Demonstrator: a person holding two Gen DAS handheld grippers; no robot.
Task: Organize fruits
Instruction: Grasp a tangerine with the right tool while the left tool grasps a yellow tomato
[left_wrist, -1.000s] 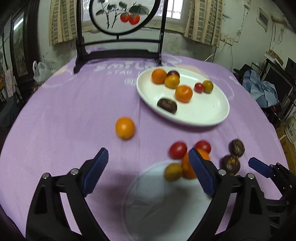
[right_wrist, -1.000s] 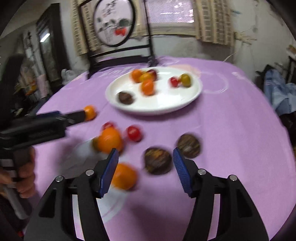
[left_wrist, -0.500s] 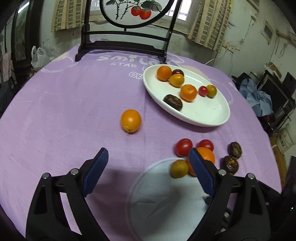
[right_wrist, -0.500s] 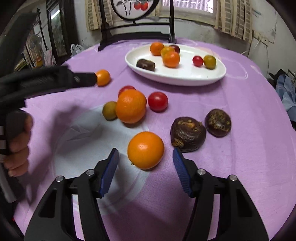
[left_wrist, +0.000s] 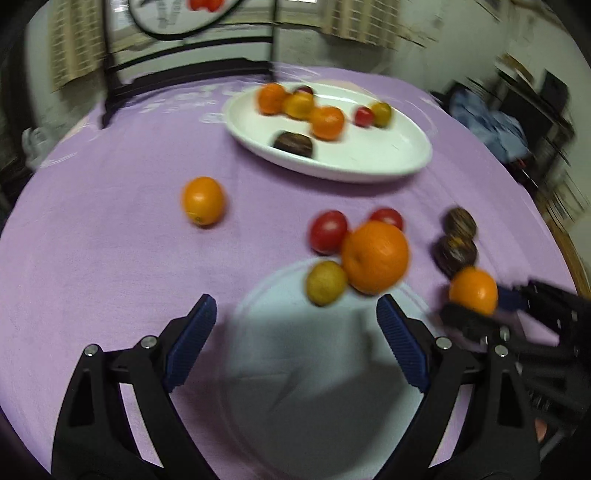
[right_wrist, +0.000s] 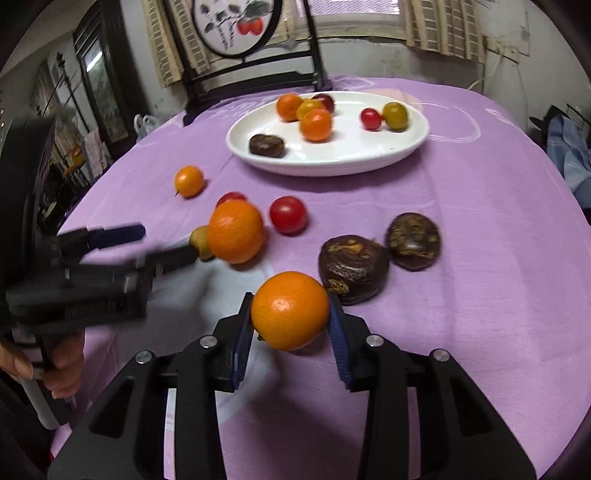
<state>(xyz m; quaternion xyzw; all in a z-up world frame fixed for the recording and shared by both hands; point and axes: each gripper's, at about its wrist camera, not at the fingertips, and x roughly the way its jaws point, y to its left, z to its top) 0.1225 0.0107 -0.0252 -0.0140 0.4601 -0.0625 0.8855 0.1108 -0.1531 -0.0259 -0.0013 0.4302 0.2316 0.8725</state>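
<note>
The right gripper (right_wrist: 291, 314) is closing its blue pads on an orange (right_wrist: 290, 310) near the table's near edge, just beside a dark brown fruit (right_wrist: 352, 267). The left gripper (left_wrist: 295, 332) hangs wide apart and empty over a pale disc (left_wrist: 314, 369) on the purple cloth (left_wrist: 110, 258); a larger orange (left_wrist: 375, 256) lies ahead of it. The white plate (right_wrist: 369, 155) of fruit sits toward the far edge

Matt purple woven cloth (right_wrist: 480, 229) covering the round table; glossy white glazed oval plate (right_wrist: 413, 146); dimpled, waxy-skinned orange (right_wrist: 290, 310); smooth shiny red tomato (right_wrist: 288, 215); rough, wrinkled dark brown fruit (right_wrist: 352, 269); ribbed blue rubbery pads (right_wrist: 338, 343) on matt black plastic jaws with metal screws.
</note>
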